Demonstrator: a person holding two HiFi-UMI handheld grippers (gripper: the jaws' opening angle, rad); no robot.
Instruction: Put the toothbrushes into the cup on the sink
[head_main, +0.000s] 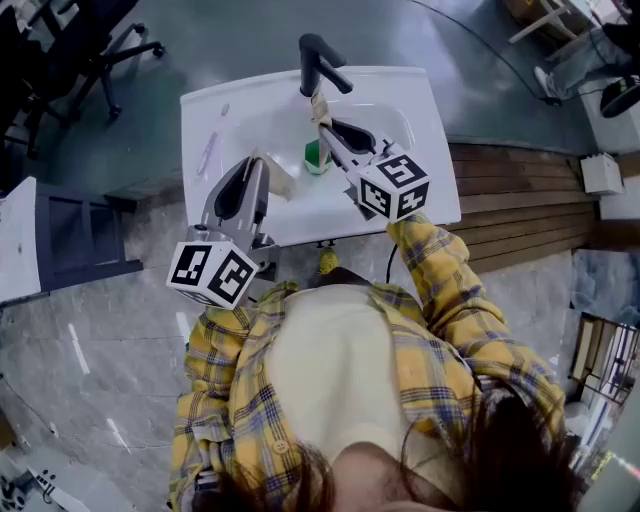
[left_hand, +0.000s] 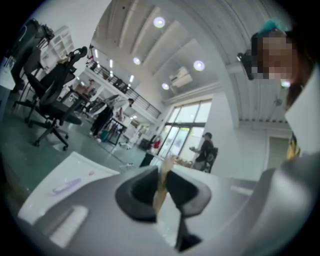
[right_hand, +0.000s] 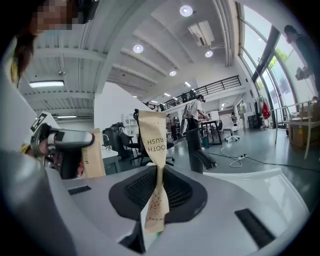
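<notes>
Left tongs are clamped on a thin tan paper packet, pinched flat between the black ribbed pads. Your right tongs are clamped on a kraft toothbrush packet, crumpled and twisted at the pinch, with its printed end sticking up past the tips. Each grey shell carries a marker cube at your end.

Neither packet is in the cup. In the head view the green cup stands upright on the white sink, just beside your right tongs' tips and between the two tongs. Your left tongs sit a bit further off, over the front part of the sink. The sink is smooth, glossy and rectangular with rounded corners.

Right behind the cup rises the black faucet, its spout reaching out above it, close to your right packet's top end. One purple toothbrush lies loose on the sink's left ledge, apart from both tongs.

Beyond the sink you have grey polished floor, wooden decking to the right and a black office chair at far left. A person stands far back.
</notes>
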